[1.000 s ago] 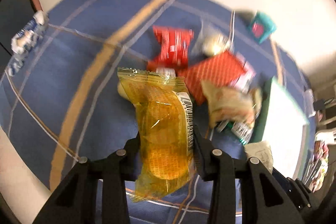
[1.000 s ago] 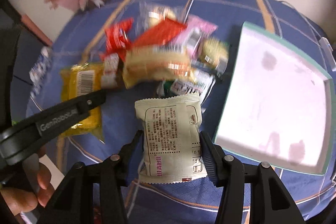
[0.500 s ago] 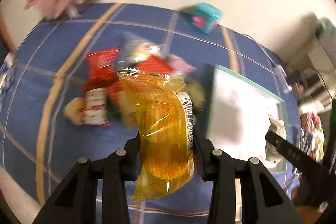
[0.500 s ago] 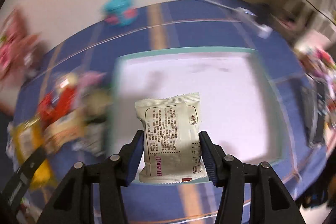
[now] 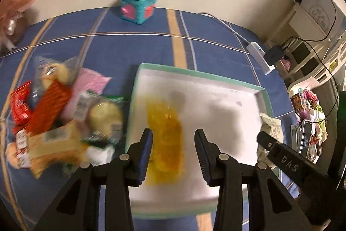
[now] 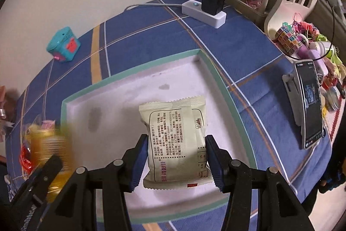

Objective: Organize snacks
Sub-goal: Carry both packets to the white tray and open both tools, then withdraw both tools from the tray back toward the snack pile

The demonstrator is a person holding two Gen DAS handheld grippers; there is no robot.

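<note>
Left gripper (image 5: 173,140): jaws spread wide, gripping nothing; the yellow snack pack (image 5: 166,140), blurred, sits between them over the white tray (image 5: 262,99). Right gripper (image 6: 176,160): jaws pressed on both sides of the cream snack packet (image 6: 176,140), above the tray's near right part. Remaining snack pile (image 5: 56,118) lies left of the tray.

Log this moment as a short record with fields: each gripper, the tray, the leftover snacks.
left gripper: open, yellow packet blurred between its fingers, over the tray
right gripper: shut on cream packet, over the tray
tray: white, green rim, on blue cloth
snack pile: on the cloth left of the tray
</note>
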